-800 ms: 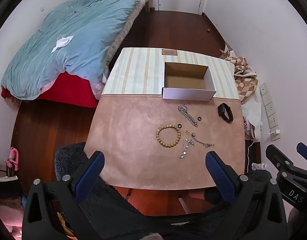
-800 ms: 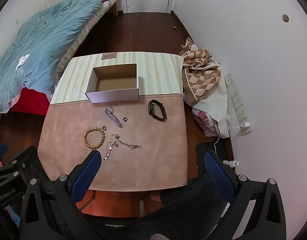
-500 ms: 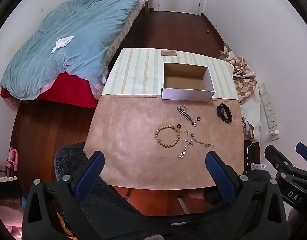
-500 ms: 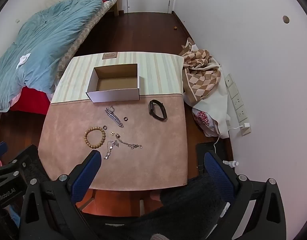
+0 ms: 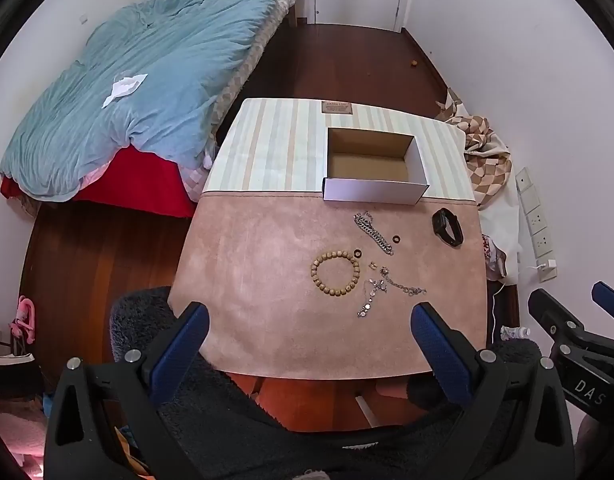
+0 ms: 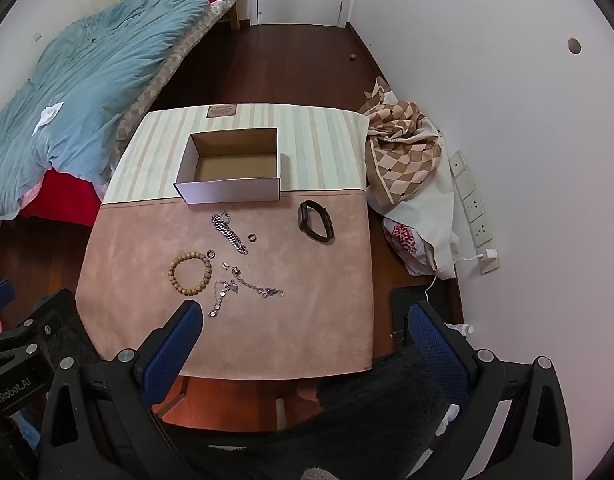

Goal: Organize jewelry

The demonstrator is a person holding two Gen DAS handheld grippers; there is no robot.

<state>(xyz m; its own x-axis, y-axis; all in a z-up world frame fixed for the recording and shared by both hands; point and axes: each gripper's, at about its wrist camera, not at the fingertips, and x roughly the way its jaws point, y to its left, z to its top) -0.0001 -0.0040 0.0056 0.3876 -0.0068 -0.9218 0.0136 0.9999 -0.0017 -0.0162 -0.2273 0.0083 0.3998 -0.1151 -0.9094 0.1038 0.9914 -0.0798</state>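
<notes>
An open white cardboard box stands empty at the table's far middle. In front of it lie a wooden bead bracelet, a silver chain bracelet, two small dark rings, a thin silver necklace and a black wristband. My left gripper and right gripper are both open and empty, high above the table's near edge.
The small table has a pink mat in front and striped cloth behind. A bed with a blue duvet stands to the left. A checked cloth and wall sockets are at the right. A dark fuzzy seat is below.
Both grippers have drifted slightly back and up, so the table looks a little smaller. Nothing on the table has moved.
</notes>
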